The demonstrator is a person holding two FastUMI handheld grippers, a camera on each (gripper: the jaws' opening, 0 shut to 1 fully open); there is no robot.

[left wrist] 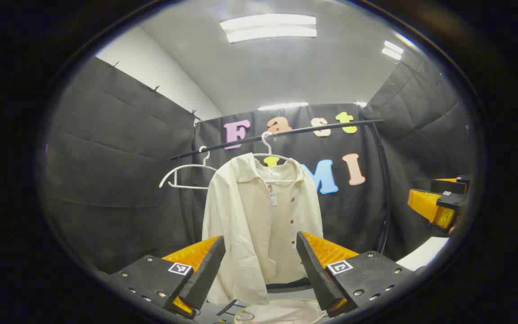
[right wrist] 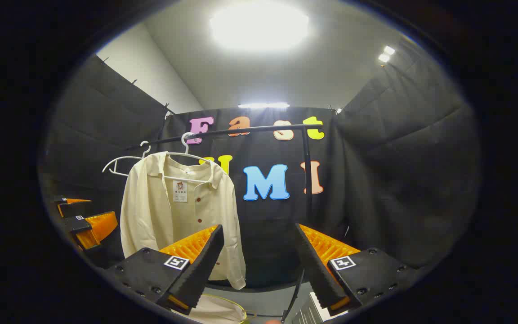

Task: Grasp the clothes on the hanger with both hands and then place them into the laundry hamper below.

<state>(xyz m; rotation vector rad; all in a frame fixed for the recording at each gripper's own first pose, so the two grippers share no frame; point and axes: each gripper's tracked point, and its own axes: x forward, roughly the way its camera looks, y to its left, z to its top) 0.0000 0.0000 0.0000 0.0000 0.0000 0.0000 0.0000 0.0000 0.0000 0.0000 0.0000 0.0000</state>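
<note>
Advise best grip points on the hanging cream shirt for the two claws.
Take the cream shirt at its two shoulders, one claw each, from the front. It hangs open-fronted on a white hanger, shoulders draped over the hanger's arms, so lifting there should free it. Left claw and right claw are both open.

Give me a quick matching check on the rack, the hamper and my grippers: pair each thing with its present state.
Things:
1. cream shirt
2. empty hanger
3. laundry hamper
4. left gripper

States:
A. open, nothing between its fingers
B. bare, hooked on the rail beside the shirt
C. hanging on a hanger from the rail, front unbuttoned
D. low down, below the shirt

Pairs: 1-C, 2-B, 3-D, 4-A. The right gripper is open too.
</note>
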